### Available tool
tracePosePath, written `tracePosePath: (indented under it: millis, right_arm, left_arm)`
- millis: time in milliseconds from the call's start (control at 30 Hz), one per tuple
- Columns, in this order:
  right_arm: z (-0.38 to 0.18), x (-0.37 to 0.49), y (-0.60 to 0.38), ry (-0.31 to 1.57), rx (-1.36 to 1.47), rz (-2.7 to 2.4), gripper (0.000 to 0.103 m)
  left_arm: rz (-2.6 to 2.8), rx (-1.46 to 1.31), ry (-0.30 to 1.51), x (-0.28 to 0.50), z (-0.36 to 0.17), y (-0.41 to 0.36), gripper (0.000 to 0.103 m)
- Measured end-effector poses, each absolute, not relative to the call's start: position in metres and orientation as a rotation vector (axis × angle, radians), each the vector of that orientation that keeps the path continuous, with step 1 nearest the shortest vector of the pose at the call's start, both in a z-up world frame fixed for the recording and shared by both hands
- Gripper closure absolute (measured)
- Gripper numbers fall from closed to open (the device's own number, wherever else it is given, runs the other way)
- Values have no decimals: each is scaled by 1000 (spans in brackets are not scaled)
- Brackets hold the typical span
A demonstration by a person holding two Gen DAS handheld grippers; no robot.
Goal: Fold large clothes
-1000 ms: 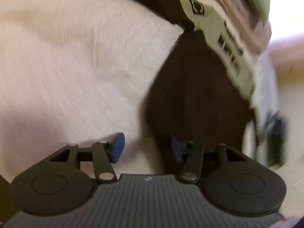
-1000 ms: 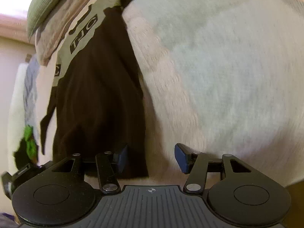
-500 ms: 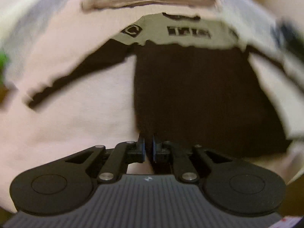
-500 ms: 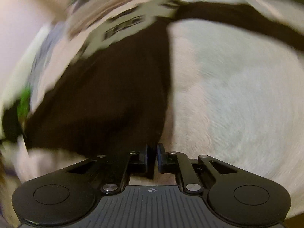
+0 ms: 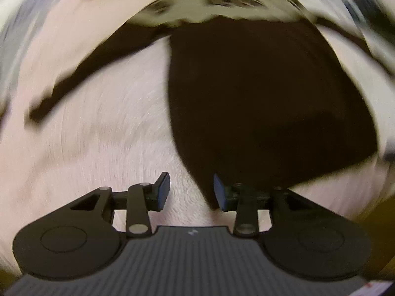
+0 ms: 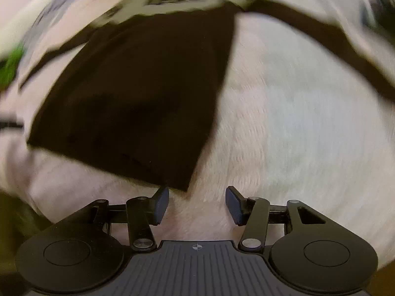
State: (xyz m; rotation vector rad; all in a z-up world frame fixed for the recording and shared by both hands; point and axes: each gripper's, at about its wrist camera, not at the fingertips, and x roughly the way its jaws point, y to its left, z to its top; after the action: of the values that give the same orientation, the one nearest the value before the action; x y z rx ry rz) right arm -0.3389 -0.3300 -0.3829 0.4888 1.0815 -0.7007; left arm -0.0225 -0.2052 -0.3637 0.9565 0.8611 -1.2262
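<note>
Lay flat on a fuzzy white cover: dark brown garment, pale lettered band along its far edge. Hovered just short of its near corners, left gripper and right gripper, both released, fingers spread, grasping nothing. Blurred throughout.

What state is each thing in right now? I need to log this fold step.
left gripper: open, holding nothing, at the garment's near left corner.
right gripper: open, holding nothing, by the near right corner.
dark garment: lying flat on the pale fleece, sleeves spread out to both sides.
pale fleece cover: spread under the garment.
</note>
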Motion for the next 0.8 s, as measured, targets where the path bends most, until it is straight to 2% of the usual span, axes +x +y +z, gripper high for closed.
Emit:
tracePosePath:
  millis: [167,367,667,767,800]
  right_arm:
    - [-379,-315,-297,1093,128,-640,55]
    - [-404,-292,-273,1125,-129,-551,55]
    - [-439,-286,-267,1208,-313,-575,55]
    - [-443,-289,-266,1194,-377,-564,55]
    - [-442,-290,-267,1183,-393,-571,55]
  left_arm:
    - [-1391,1281,483,-78,-380,-195,69]
    - [-1468,1426,241,-112,-406,-175,68]
    - [-1431,1483,109,-110,-424,-172,68]
    - [-1422,1484,70,-105,-428,-180,96]
    - [-1420,1466,58,-101,-427,-184,97]
